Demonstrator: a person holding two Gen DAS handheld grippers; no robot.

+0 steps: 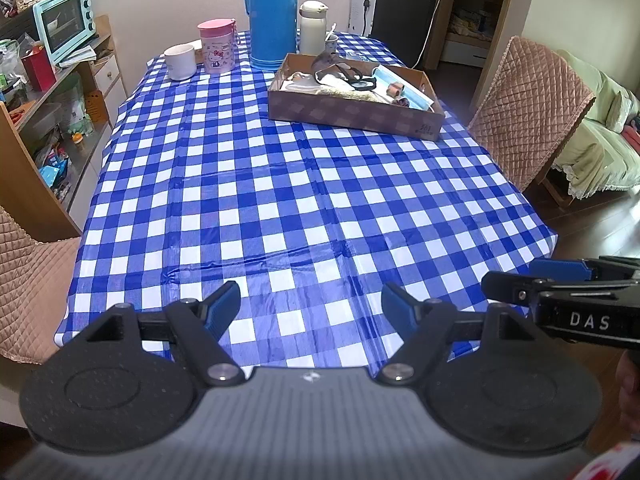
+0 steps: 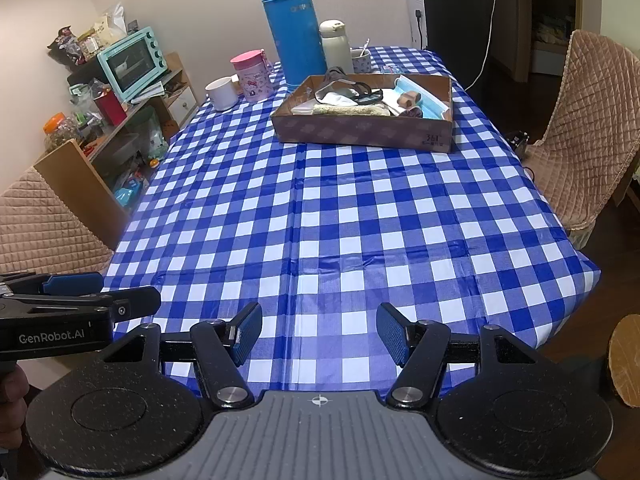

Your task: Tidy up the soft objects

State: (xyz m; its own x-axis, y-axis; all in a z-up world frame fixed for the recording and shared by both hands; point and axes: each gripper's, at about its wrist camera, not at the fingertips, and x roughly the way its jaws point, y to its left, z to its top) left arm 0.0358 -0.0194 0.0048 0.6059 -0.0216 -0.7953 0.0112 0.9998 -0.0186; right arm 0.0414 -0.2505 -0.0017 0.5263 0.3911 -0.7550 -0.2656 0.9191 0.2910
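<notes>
A shallow cardboard box (image 1: 352, 114) (image 2: 360, 130) stands far back on the blue-and-white checked tablecloth (image 1: 280, 200) (image 2: 352, 216). Inside it lie soft things: blue face masks (image 1: 404, 86) (image 2: 420, 96), a white sock (image 2: 336, 99), a beige fuzzy cloth (image 2: 352, 110) and dark straps. My left gripper (image 1: 310, 306) hovers open over the near table edge, nothing between its fingers. My right gripper (image 2: 319, 330) is likewise open and empty beside it. Each gripper shows at the side of the other's view: right gripper (image 1: 560, 280), left gripper (image 2: 80, 292).
A blue thermos (image 1: 270, 12) (image 2: 296, 28), a white flask (image 1: 312, 28), a pink cup (image 1: 218, 46) and a white mug (image 1: 180, 62) line the far edge. Quilted chairs (image 1: 528, 108) (image 2: 588, 132) flank the table. Cluttered shelves with a mint oven (image 1: 66, 20) stand at left.
</notes>
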